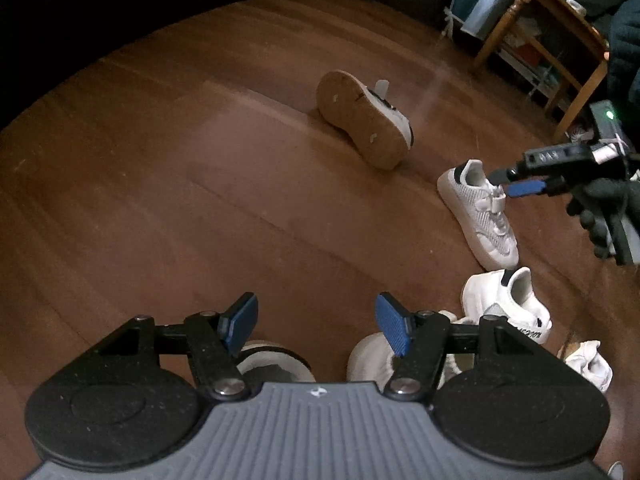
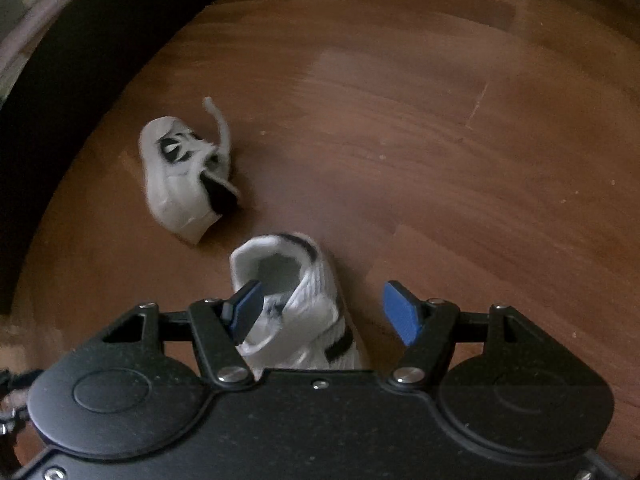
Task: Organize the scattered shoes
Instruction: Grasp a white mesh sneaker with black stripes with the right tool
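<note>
Several white sneakers lie scattered on the wooden floor. In the left wrist view my left gripper (image 1: 318,326) hangs open with nothing between its blue pads (image 1: 240,322), above two white shoes (image 1: 370,354) half hidden by it. One sneaker (image 1: 360,120) lies on its side, tan sole showing. In a gloved hand, my right gripper (image 1: 510,183) hovers at the collar of a white mesh sneaker (image 1: 476,208). In the right wrist view that gripper (image 2: 324,312) is open around this sneaker (image 2: 304,304): one pad sits at the shoe's opening, the other clear of its side.
More white shoes (image 1: 508,308) (image 1: 588,364) lie at the lower right. A wooden chair (image 1: 560,40) with clutter stands at the back right. The tipped sneaker (image 2: 184,176) lies beyond my right gripper, near a dark wall edge (image 2: 60,120). Bare floor (image 1: 180,160) stretches left.
</note>
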`<state>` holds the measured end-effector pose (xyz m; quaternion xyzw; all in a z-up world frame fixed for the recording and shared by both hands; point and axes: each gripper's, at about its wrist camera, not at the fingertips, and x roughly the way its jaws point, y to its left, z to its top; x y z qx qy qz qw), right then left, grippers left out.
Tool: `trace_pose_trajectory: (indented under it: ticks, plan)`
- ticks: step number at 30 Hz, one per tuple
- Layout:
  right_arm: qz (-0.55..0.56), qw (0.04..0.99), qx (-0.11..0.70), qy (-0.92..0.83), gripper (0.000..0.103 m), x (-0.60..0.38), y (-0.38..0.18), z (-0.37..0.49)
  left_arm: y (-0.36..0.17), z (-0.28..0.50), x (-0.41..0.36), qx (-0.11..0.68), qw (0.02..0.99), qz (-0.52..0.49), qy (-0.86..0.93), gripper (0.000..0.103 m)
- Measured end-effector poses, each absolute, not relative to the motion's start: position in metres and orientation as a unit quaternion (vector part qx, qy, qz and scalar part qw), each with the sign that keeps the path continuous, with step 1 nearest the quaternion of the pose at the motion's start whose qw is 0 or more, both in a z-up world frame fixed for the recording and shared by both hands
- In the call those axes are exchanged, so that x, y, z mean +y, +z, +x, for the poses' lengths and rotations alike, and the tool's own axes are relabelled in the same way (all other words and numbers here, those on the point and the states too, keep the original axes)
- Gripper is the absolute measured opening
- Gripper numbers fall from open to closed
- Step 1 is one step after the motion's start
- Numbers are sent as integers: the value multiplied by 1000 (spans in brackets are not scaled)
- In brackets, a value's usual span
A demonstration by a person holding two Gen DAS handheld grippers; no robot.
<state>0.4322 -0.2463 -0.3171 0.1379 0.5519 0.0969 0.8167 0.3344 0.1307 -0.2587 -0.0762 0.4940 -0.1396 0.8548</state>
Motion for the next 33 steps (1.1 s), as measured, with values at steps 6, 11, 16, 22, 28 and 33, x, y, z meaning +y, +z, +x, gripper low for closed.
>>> trace_pose_trajectory:
  ticks: [6, 11, 16, 22, 28, 33]
  plan:
    - [158, 806, 564, 86, 39, -239, -338, 436, -264, 337, 139, 500, 852, -85, -131, 65]
    - [173, 804, 563, 74, 39, -237, -349, 437, -266, 337, 144, 503, 850, -86, -129, 65]
    - [168, 810, 557, 73, 32, -235, -350, 435, -267, 336, 150, 504, 850, -92, -123, 65]
    - [173, 819, 540, 87, 25, -239, -343, 425, -266, 333, 154, 501, 851, -103, -118, 65]
    - [205, 822, 524, 92, 20, -259, -330, 411, -261, 329, 160, 492, 856, -113, -112, 65]
    - [244, 823, 505, 92, 20, -280, -321, 397, -257, 323, 169, 484, 861, -124, -100, 65]
